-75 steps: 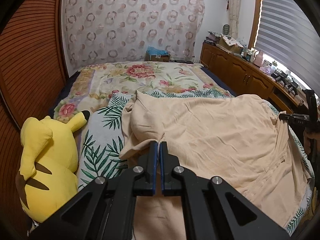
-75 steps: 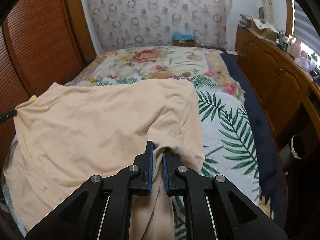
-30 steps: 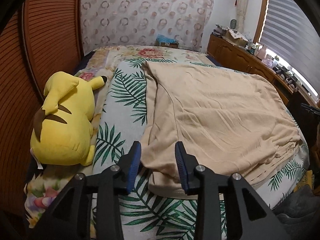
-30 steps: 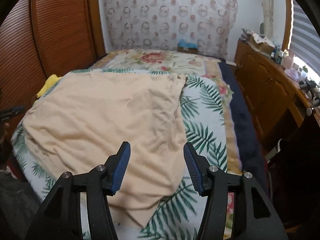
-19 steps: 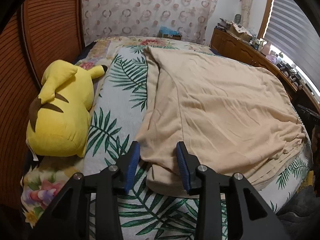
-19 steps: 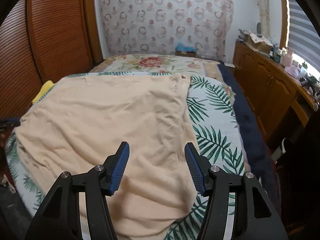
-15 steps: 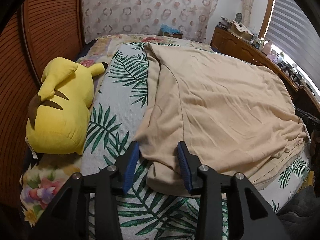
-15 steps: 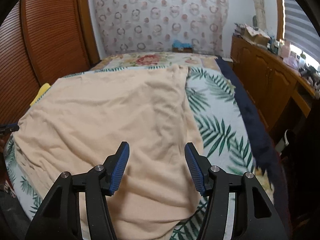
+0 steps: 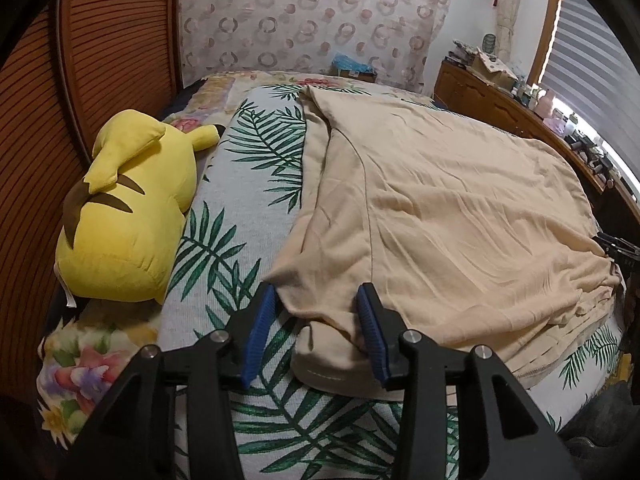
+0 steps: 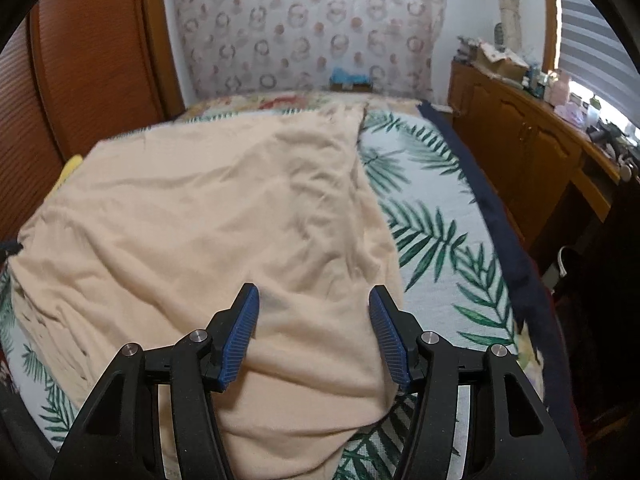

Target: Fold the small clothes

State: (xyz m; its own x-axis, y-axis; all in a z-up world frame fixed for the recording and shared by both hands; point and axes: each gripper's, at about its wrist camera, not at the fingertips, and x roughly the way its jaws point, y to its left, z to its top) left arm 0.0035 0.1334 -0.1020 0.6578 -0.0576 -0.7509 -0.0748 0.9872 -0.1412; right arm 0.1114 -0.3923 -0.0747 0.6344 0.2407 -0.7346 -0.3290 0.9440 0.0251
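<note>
A beige garment (image 9: 440, 208) lies spread over the bed, doubled over, its near hem bunched at the front edge. My left gripper (image 9: 316, 294) is open and straddles the garment's near left corner. The blue pads (image 9: 260, 328) stand apart from the cloth. In the right wrist view the same garment (image 10: 208, 208) fills the left and middle. My right gripper (image 10: 314, 294) is open wide just above its near right corner, and cloth lies loose between the pads (image 10: 240, 332).
A yellow plush toy (image 9: 124, 208) lies on the bed's left side against slatted wooden doors (image 9: 116, 60). The palm-leaf sheet (image 9: 224, 216) shows around the garment. A navy blanket edge (image 10: 500, 220) and a cluttered wooden dresser (image 10: 520, 140) run along the right.
Both grippers, earlier shut on the lifted garment, have let it go, and it now lies flat. Over the last second the right gripper sank toward the cloth and the left jaws widened slightly.
</note>
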